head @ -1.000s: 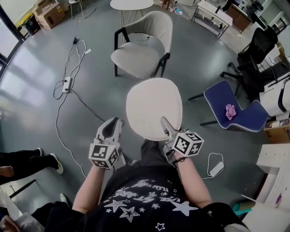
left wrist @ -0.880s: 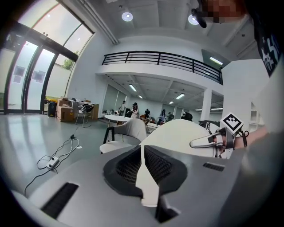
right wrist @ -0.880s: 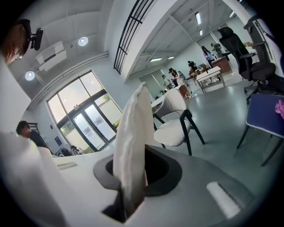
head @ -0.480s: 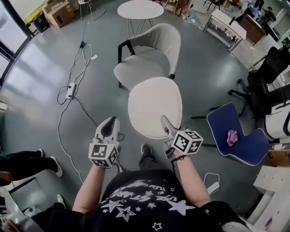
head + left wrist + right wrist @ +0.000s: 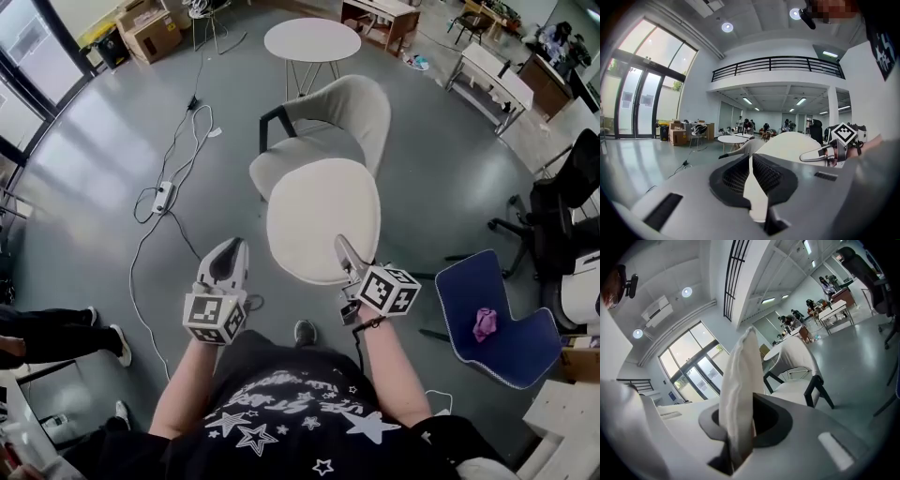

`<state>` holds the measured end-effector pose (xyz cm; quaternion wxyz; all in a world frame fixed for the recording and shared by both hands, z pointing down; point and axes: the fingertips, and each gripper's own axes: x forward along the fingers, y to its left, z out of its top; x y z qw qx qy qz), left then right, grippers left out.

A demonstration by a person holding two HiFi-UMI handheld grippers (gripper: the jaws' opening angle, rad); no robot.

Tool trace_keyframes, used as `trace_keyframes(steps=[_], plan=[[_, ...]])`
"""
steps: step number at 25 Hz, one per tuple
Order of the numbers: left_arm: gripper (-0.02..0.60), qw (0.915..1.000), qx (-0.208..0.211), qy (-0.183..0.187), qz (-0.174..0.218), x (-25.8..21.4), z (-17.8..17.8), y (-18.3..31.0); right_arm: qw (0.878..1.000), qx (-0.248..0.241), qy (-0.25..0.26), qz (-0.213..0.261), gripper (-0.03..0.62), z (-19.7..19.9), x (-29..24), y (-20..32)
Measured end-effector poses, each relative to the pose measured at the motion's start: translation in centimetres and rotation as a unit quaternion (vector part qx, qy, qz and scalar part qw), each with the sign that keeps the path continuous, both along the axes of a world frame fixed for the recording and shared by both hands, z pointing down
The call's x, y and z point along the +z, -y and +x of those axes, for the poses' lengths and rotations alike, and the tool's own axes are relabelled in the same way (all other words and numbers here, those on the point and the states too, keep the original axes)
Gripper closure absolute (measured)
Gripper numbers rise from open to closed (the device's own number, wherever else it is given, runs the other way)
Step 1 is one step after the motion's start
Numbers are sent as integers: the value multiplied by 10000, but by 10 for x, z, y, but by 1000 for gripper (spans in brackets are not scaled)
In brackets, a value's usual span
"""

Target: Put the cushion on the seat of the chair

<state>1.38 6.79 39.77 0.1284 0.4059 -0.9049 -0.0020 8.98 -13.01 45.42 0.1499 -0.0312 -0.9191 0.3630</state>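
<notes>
The left gripper (image 5: 230, 248) has its jaws pressed together on nothing, just left of the cushion (image 5: 323, 220) and not touching it. The right gripper (image 5: 344, 246) pinches the near edge of this pale round cushion, holding it flat in the air before the beige chair (image 5: 361, 108). From the head view it overlaps the seat's front. A cardboard box (image 5: 150, 33) stands far left, its contents unseen. The shirt's (image 5: 300, 422) print is unreadable.
</notes>
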Motion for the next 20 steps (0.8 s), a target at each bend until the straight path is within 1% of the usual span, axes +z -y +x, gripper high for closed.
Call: trace_keyframes(steps=[5,9,14,20], plan=[[554,10000,-39,-1,-41,-1,-14,-3,10000,7,-6,-76,536,-14,0,1],[554,9999,88,-117,-60,7,-30,0,9998,133,-50,-111,536,-20,1,0],[554,9982,581,-174,-38,15,-64,18,9978,611,-156,-216,537,-42,7,7],[554,9929,1149,-309,43,19,-135,25,9903,1330,-339,-197,536,-87,8,11]])
